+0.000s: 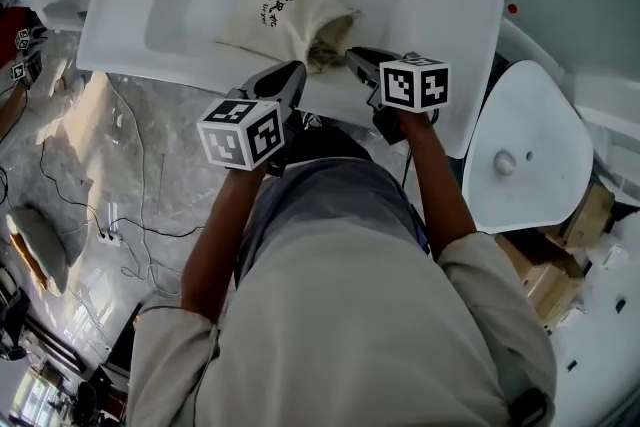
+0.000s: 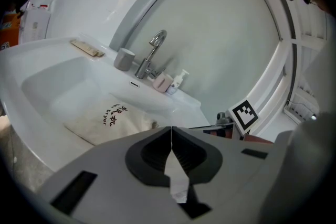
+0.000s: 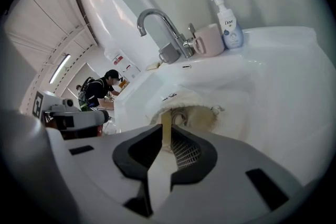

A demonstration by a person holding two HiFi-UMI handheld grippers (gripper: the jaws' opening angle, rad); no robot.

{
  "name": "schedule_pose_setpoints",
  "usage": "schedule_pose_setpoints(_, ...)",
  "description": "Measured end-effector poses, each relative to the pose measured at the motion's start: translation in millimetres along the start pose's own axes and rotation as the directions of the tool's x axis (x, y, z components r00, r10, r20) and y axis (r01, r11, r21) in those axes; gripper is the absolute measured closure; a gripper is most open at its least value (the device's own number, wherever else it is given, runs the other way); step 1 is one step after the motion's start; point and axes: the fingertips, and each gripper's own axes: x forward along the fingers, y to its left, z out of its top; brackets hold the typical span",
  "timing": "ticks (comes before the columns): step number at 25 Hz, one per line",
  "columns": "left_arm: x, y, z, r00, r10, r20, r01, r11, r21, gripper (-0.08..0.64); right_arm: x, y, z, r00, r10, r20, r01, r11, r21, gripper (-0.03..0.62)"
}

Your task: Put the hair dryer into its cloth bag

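White ceramic sink basin (image 1: 130, 25) holds cream printed cloth bag (image 1: 278, 15), mouth twd claws, dark bulk (image 1: 326, 52) inside; left claw (image 1: 297, 71) together, empty; right claw (image 1: 353, 56) pinches cream strip (image 3: 166, 129) at mouth.

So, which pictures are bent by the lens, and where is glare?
Both gripper views bulge like a fisheye, with dark corners: the sink rim bends in the left one. In the head view, sunlight washes out the floor at left; the bag looks sharp.
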Motion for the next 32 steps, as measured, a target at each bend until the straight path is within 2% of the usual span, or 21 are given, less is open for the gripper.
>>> schedule_pose_setpoints(10, -18, -17, 8, 0.995, -0.014, 0.097, 0.011, 1.0, 0.028, 0.551, -47, 18, 6, 0.998, 0.02, 0.063, -0.016, 0.998, -0.052, 0.551)
schedule_pose_setpoints(19, -35, -50, 9, 0.995, -0.021, 0.1, 0.018, 0.999, 0.034, 0.551, -92, 30, 2, 0.99, 0.032, 0.137, -0.024, 0.998, -0.059, 0.554)
schedule_pose_setpoints(26, -44, -44, 10, 0.992, 0.001, 0.123, -0.006, 0.999, 0.041, 0.551, -105, 37, 7, 0.983, 0.029, 0.179, -0.01, 0.994, -0.107, 0.554)
schedule_pose_setpoints(32, -58, -56, 14, 0.989, 0.019, 0.148, -0.035, 0.993, 0.108, 0.551, -124, 48, 4, 0.98, 0.027, 0.197, 0.007, 0.986, -0.169, 0.554)
